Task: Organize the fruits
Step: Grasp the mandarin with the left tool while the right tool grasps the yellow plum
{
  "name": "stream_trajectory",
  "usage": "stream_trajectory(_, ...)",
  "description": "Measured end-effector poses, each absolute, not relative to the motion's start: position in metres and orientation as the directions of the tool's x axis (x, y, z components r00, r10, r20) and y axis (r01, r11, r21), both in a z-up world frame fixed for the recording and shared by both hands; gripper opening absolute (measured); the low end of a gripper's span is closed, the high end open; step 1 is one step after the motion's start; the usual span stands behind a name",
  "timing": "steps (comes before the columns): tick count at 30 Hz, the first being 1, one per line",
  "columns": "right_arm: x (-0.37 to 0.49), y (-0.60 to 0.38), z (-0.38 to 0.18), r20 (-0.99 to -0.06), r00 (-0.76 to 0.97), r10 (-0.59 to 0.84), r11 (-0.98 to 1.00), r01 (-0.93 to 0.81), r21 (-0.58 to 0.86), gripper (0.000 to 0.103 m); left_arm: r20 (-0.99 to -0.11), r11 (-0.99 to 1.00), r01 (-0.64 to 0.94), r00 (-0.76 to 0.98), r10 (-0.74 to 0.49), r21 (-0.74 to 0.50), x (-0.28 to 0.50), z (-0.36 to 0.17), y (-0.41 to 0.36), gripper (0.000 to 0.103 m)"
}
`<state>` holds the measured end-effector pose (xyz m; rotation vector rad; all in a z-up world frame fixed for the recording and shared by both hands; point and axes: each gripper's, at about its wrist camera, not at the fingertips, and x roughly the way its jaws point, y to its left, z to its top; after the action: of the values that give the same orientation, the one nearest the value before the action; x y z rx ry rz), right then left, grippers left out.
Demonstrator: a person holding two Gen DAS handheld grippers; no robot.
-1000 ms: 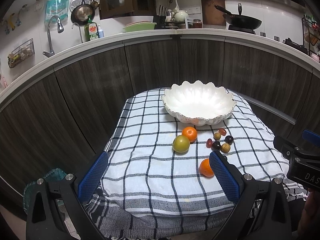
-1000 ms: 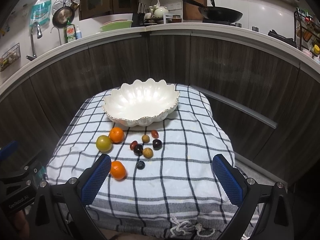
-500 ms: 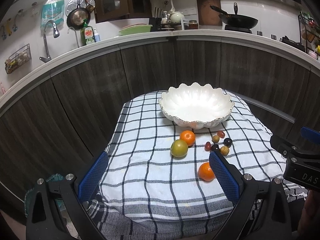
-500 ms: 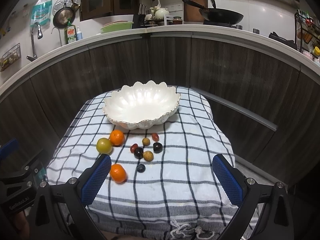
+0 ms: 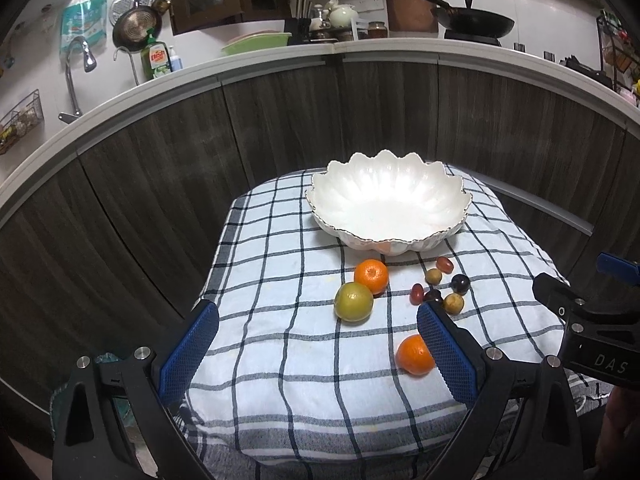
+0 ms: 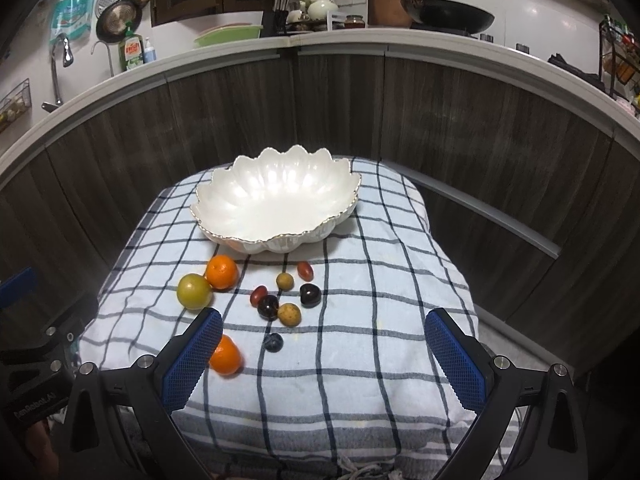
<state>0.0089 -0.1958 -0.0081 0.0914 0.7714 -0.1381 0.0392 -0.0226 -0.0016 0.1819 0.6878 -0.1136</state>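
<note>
A white scalloped bowl (image 5: 332, 196) (image 6: 208, 216) stands empty at the back of a checked cloth (image 5: 280, 340) (image 6: 360, 340). In front of it lie a green citrus (image 5: 353, 301) (image 6: 194, 291), an orange (image 5: 371, 276) (image 6: 221, 271), a second orange (image 5: 413, 356) (image 6: 227, 355) nearer me, and several small grapes and cherry tomatoes (image 5: 438, 290) (image 6: 286, 294), with a dark berry (image 6: 273, 342) apart. My left gripper (image 5: 318, 344) and right gripper (image 6: 324, 346) both hover open over the near part of the cloth, holding nothing.
Dark wood cabinet fronts (image 5: 160, 184) curve round behind the small table. The counter above carries a sink tap (image 5: 76, 68), dish soap (image 5: 157, 58) and a wok (image 5: 476, 24). The right gripper's body (image 5: 592, 332) shows at the right edge of the left view.
Both grippers have drifted slightly, so the cloth and fruit sit a little differently in each view. No fruit has moved and both grippers stay open.
</note>
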Motion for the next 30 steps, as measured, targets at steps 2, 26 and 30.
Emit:
stream_trajectory(2,0.016,-0.197,-0.013,-0.709,0.7,-0.089,0.987,0.155,0.029,0.102,-0.647,0.977,0.168,0.761,-0.045,0.13,0.045,-0.005,-0.024,0.102)
stream_trajectory(26,0.061,-0.204,-0.072,-0.806,0.592,0.001,0.999,0.025,0.02,0.091,-0.775,0.921,0.369,0.615,-0.145,0.121,0.066,-0.074,-0.077,0.081)
stream_trajectory(30,0.067,-0.206,-0.084,-0.808,0.588,0.01,1.0,-0.015,0.001,0.091,-0.798,0.916,0.386,0.584,-0.149,0.111,0.067,-0.09,-0.085,0.075)
